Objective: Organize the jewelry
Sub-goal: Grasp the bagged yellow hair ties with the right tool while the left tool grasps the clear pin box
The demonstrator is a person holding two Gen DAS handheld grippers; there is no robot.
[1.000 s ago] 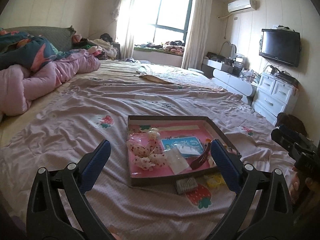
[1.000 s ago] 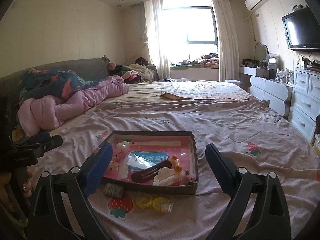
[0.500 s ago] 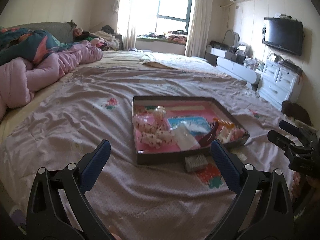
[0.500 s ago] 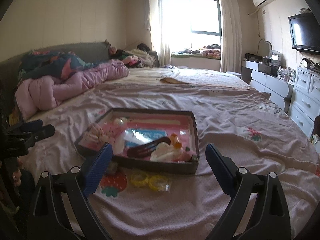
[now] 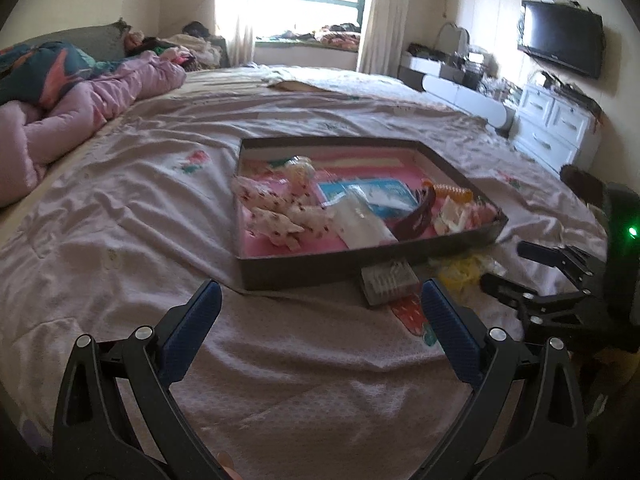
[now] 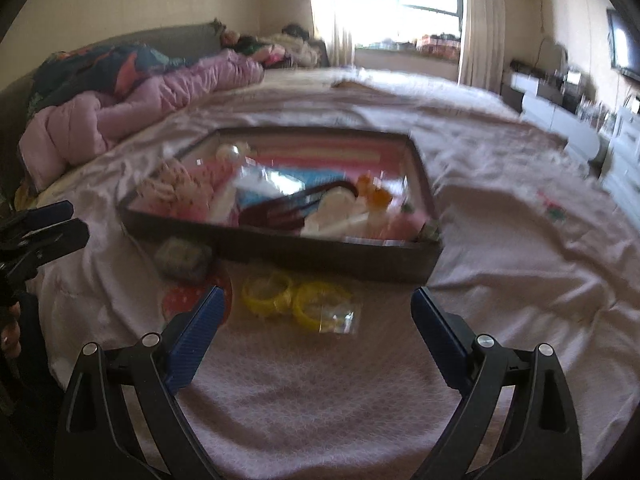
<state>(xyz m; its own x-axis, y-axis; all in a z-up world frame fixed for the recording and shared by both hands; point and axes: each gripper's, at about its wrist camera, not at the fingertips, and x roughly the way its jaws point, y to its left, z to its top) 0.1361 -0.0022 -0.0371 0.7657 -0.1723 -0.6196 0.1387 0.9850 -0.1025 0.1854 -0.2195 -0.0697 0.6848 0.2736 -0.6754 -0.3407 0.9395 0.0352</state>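
A shallow dark box [image 5: 360,254] with a pink floor lies on the bed, holding patterned bows [image 5: 280,212], a blue card [image 5: 384,196], a dark red hair clip [image 5: 418,216] and an orange coil [image 5: 456,192]. In front of it lie a small grey case [image 5: 386,282] and yellow rings in a clear bag [image 6: 304,300]. My left gripper [image 5: 320,328] is open and empty, short of the box's near edge. My right gripper [image 6: 316,328] is open and empty, just short of the yellow rings. The box also shows in the right wrist view [image 6: 332,258].
A rumpled pink quilt [image 5: 92,108] lies at the far left of the bed. White drawers [image 5: 556,124] and a wall TV [image 5: 560,42] stand at the right. The pink bedsheet [image 5: 120,216] is wrinkled around the box.
Both grippers have moved forward and lower toward the box. The box and the loose items in front of it now look larger and nearer. Both jaws stay open.
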